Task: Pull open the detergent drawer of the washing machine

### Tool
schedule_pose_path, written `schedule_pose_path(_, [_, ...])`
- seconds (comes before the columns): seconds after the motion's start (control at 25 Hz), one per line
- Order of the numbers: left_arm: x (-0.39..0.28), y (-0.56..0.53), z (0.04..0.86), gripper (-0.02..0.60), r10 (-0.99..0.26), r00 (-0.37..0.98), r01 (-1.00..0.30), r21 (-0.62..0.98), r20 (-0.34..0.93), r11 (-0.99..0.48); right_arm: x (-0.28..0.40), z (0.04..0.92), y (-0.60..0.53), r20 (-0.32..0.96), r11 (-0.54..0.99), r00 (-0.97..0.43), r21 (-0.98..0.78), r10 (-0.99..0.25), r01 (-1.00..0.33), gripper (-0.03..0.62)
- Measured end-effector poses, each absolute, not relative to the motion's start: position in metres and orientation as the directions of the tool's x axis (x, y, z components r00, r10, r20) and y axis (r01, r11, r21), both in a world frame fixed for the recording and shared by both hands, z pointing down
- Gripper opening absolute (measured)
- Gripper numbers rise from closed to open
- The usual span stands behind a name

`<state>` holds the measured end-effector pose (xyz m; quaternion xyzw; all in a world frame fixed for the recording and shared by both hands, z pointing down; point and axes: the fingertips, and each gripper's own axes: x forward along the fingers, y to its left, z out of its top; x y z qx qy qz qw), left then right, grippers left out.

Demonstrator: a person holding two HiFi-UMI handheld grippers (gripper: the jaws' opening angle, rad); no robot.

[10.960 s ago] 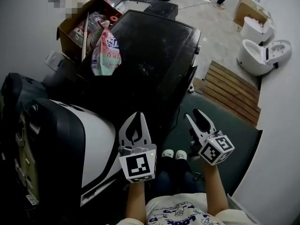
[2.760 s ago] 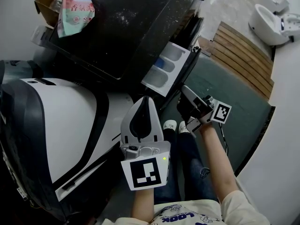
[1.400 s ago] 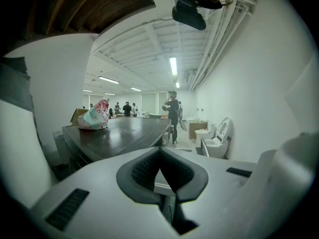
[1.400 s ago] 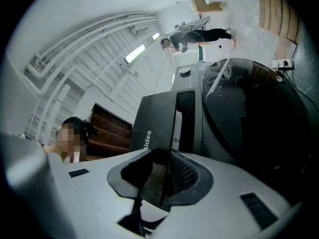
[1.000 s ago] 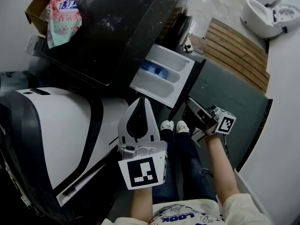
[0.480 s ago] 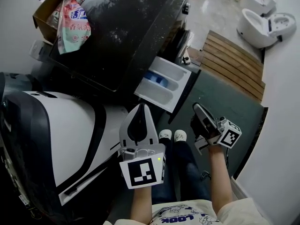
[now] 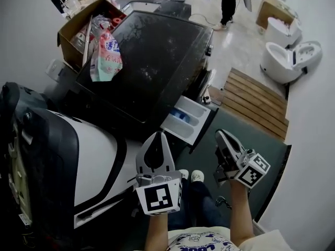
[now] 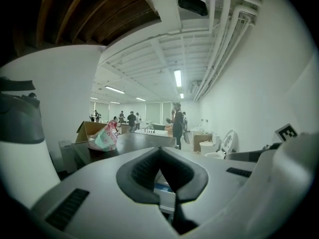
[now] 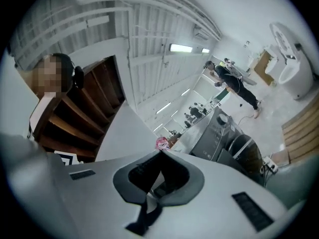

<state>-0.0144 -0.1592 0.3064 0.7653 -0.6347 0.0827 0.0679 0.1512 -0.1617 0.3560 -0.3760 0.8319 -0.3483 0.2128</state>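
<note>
1. Detergent drawer [image 7: 187, 120] is pulled out of the washing machine [image 7: 152, 56] front.
2. Left gripper [image 7: 156, 138]: jaws together, empty, near the drawer.
3. Right gripper [image 7: 221, 135]: jaws together, empty, not touching the drawer.

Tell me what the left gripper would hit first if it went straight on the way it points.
Probably the pulled-out detergent drawer: it lies just ahead of the left gripper and its shut tips, though the drawer may sit slightly lower.
</note>
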Motion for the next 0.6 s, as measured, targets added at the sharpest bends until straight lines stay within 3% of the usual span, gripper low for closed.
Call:
schedule_pose_path(0.48, [-0.031, -0.153, 0.207, 0.012, -0.989, 0.144, -0.989, 0.027, 0.014, -0.144, 0.135, 0.25, -0.168, 0.026, 0.466, -0.522, -0.412, -0.853, -0.783, 0.014])
schedule_pose_path(0.6, [-0.034, -0.15, 0.195, 0.012, -0.989, 0.148, -0.989, 0.002, 0.019, -0.148, 0.132, 0.229, -0.169, 0.037, 0.45, -0.485, -0.314, -0.874, -0.836, 0.014])
